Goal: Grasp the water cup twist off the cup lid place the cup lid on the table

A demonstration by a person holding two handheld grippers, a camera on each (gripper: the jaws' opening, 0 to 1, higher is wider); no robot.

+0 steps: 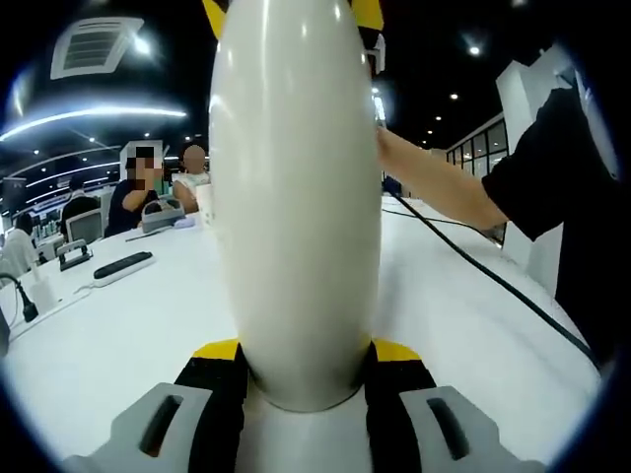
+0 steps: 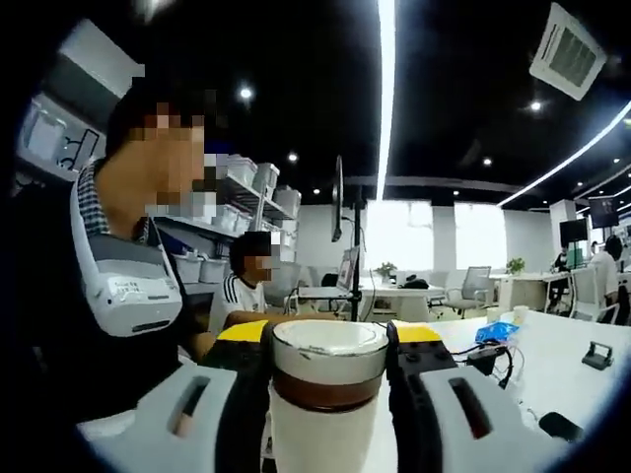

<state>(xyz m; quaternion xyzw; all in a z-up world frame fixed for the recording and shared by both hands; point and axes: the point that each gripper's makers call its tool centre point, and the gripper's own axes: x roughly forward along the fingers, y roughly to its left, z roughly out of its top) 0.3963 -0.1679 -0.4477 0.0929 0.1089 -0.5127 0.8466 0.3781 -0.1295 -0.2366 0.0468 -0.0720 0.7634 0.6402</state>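
Left gripper [image 1: 304,379] jaws clamp the white water cup [image 1: 296,197] low on its body, held above the white counter [image 1: 118,325]. Right gripper [image 2: 328,360] jaws pinch the cup lid [image 2: 328,357], one on each side of the brown band at the cup's top. Cup wall looks glossy, smooth, rigid: probably slippery under torque, so the body grip needs firm squeeze. Lid looks light; the brown band is the better hold.

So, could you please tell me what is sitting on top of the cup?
A white-rimmed lid with a brown band caps the cup, between the right gripper's fingers. The contents are covered.
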